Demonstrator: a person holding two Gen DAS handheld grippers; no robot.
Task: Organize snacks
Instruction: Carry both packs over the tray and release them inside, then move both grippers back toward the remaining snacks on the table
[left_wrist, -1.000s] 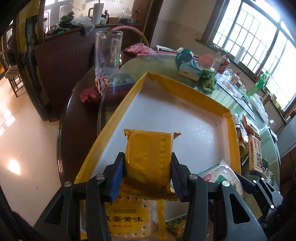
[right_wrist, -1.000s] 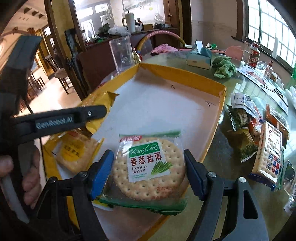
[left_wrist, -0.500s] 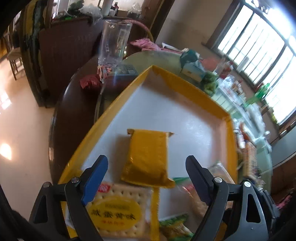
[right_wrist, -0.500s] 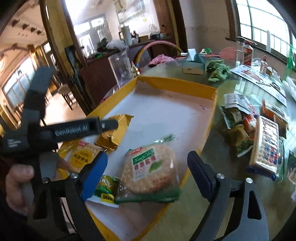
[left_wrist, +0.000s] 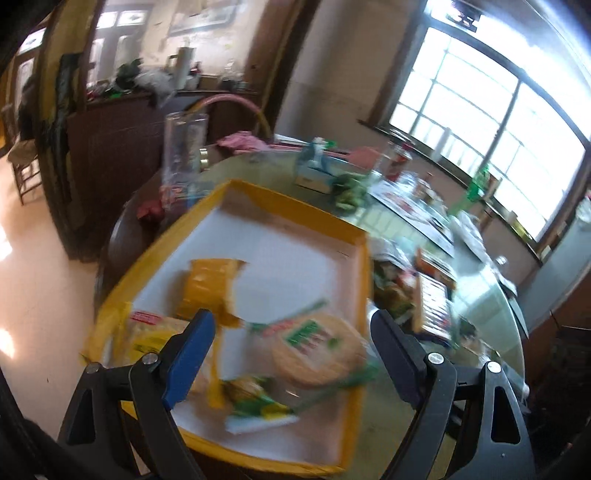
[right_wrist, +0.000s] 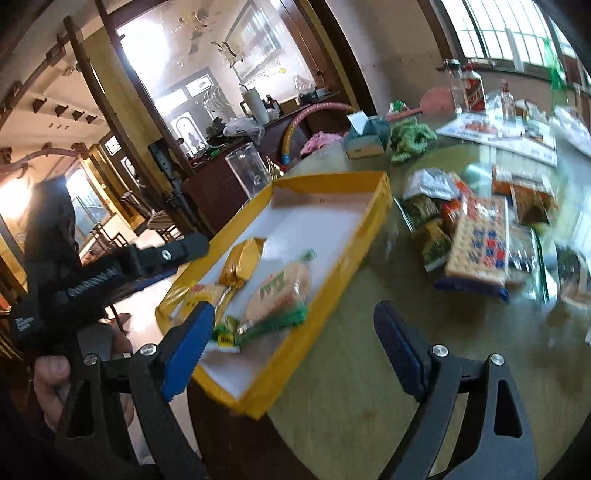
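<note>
Both grippers empty, jaws spread fully wide. Left gripper (left_wrist: 291, 350) hangs over the near end of the yellow tray (left_wrist: 295, 206), nothing between its pads; right gripper (right_wrist: 291, 350) sits over bare tabletop (right_wrist: 351, 369) beside the tray's right wall. 4 packs lie in the tray: gold pack (left_wrist: 208, 286), round cracker pack (left_wrist: 317, 347), square cracker pack (left_wrist: 147, 332), small green pack (left_wrist: 255, 398). Loose snacks still on the table, well apart from the tray, e.g. the blue-edged cracker sleeve (right_wrist: 476, 247). Next step, I'd judge: right reaches that pile. Come in low, straddle 1 pack across its narrow side, close only once centred, and drop it in the tray's empty far half.
</note>
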